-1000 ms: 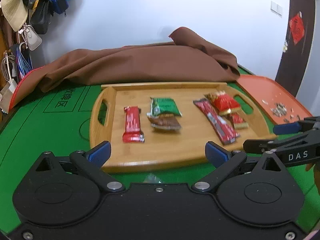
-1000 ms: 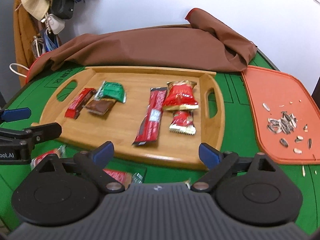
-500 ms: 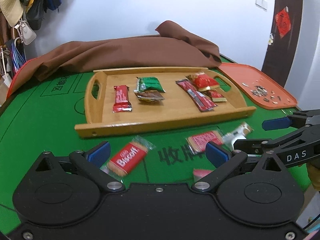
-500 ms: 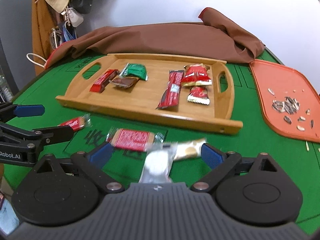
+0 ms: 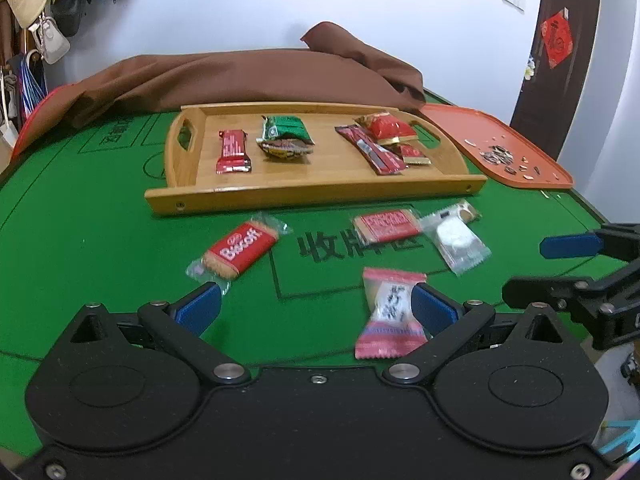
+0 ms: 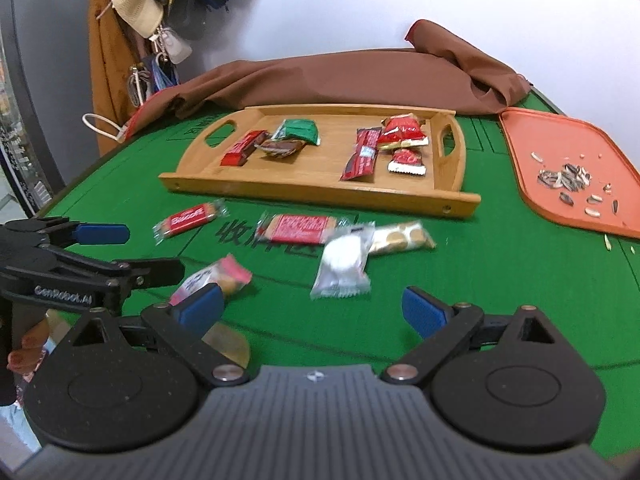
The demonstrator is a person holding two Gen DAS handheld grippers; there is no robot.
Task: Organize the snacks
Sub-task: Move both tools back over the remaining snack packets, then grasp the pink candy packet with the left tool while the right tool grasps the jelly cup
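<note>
Loose snacks: five wrappers lie on the green counter point(image 5: 80, 208) short of the tray, all ahead of my tools and none gripped. That is the work left, as I judge it.
Pink-ended candy point(image 5: 390, 312): nearest of all, lying just inside the right finger of my left tool point(image 5: 316, 306); in the right wrist view it sits at the left finger of my right tool point(image 6: 312, 308). I read it as the likeliest first pick, being closest to both.
Clear white packet point(image 6: 344, 266): straight ahead of the right tool, overlapping the end of the gold-coin biscuit sleeve point(image 6: 402, 236), so a clean pinch may need to come from its free end.
Biscoff biscuit point(image 5: 240, 249): ahead and left of the left tool, lying alone, an easy reach for that side.
Red cracker pack point(image 5: 387, 225): farther ahead, just beside the white packet.
Wooden tray point(image 5: 312, 194): beyond the loose wrappers, already holding red, green and brown packs in two loose clusters; I take the bare wood between them as the drop zone.
Left tool: fingers spread wide, holding nothing.
Right tool: also spread wide and empty, held low over the near edge of the counter.
Orange tray point(image 6: 520, 160): far right of both tools, carrying sunflower seeds; I treat it as outside the job.
Brown cloth point(image 5: 248, 76): bunched behind the wooden tray, clear of the reach.
</note>
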